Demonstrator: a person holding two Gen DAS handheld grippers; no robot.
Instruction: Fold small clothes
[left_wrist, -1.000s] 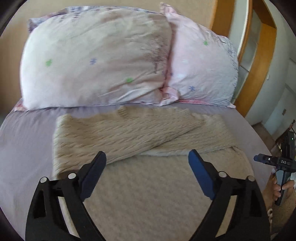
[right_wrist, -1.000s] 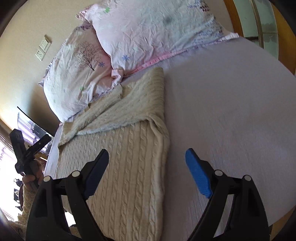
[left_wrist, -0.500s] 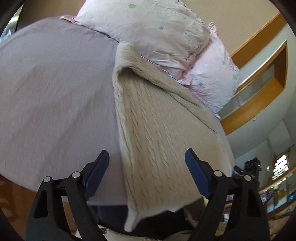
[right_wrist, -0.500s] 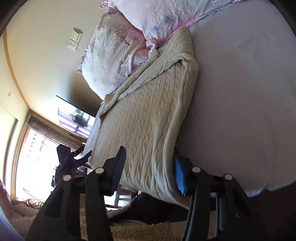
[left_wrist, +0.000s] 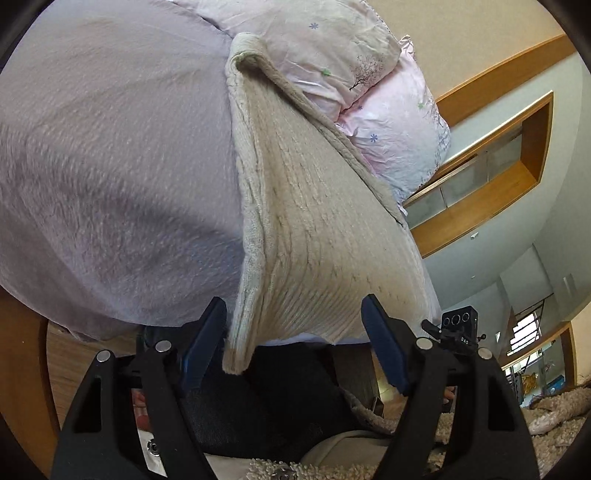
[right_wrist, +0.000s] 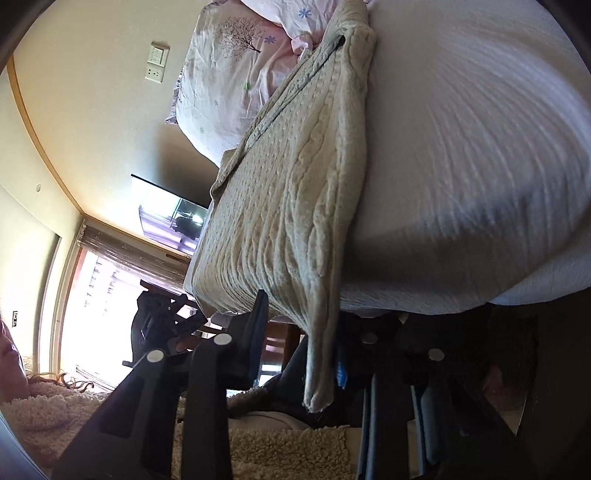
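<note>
A cream cable-knit sweater (left_wrist: 314, 229) lies on the lilac bed sheet (left_wrist: 110, 166), its sleeves folded across the top near the pillows and its hem hanging over the bed's front edge. My left gripper (left_wrist: 295, 343) is open, its blue pads on either side of the hem's left corner. In the right wrist view the sweater (right_wrist: 288, 206) hangs over the edge, and my right gripper (right_wrist: 299, 339) has narrowed around the hem's right corner; I cannot tell whether the pads pinch the fabric.
Two pale floral pillows (left_wrist: 332, 62) lie at the head of the bed. A wooden bed frame (left_wrist: 22, 369) runs below the mattress edge. A wall switch and socket (right_wrist: 157, 64) and a bright window (right_wrist: 103, 306) lie to the left.
Both grippers dropped from above the bed to its front edge. The left now straddles the hem's left corner. The right closed in around the right corner.
</note>
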